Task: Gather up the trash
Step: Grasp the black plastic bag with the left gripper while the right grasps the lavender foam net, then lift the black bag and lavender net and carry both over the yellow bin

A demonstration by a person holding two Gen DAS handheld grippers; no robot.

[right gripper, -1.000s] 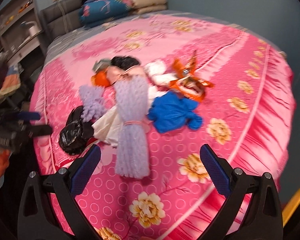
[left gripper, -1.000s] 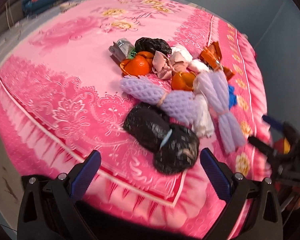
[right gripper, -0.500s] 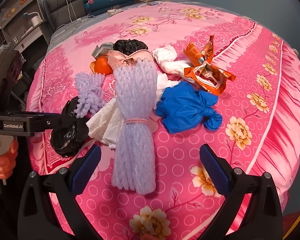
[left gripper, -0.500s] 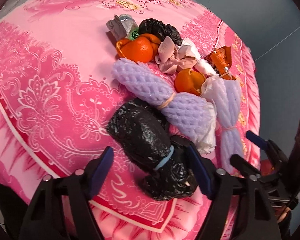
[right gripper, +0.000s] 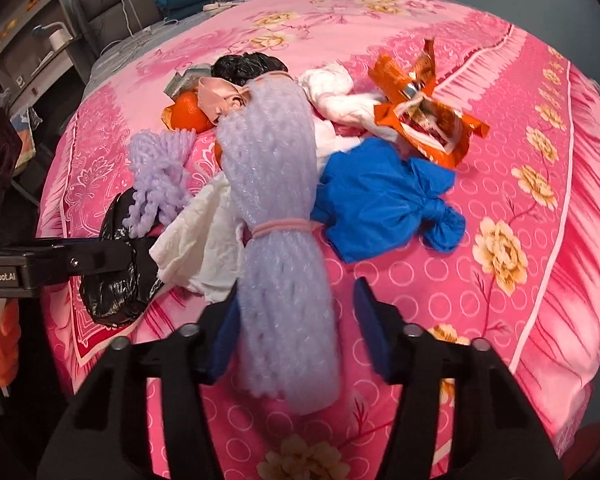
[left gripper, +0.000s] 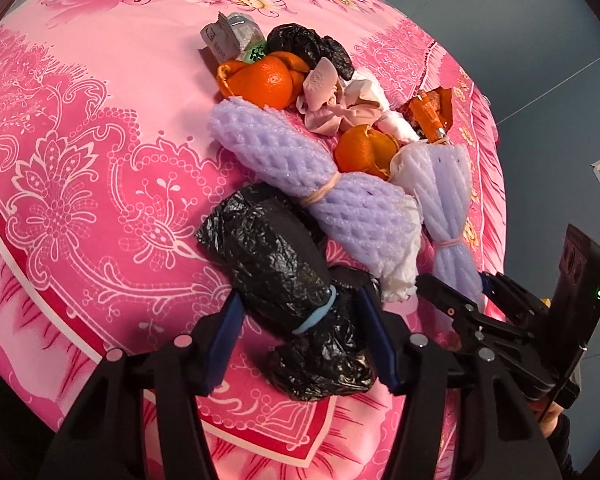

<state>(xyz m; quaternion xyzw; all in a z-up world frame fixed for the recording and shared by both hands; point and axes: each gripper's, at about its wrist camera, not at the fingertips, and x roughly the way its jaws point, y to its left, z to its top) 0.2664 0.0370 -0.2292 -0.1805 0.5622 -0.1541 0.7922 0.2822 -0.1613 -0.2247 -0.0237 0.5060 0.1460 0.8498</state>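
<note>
Black trash bag (left gripper: 288, 300) lies lengthwise between the left gripper (left gripper: 300, 344) jaws, just closing on it — right gripper (right gripper: 296, 332) likewise straddling the purple foam net (right gripper: 276, 240)

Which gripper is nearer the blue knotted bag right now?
Right. The right gripper straddles the purple foam net bundle that lies right beside the blue knotted bag. The left gripper is across the pile, around the black trash bag.

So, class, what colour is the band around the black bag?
Light blue; the band on the black bag shows best in the left wrist view.
</note>
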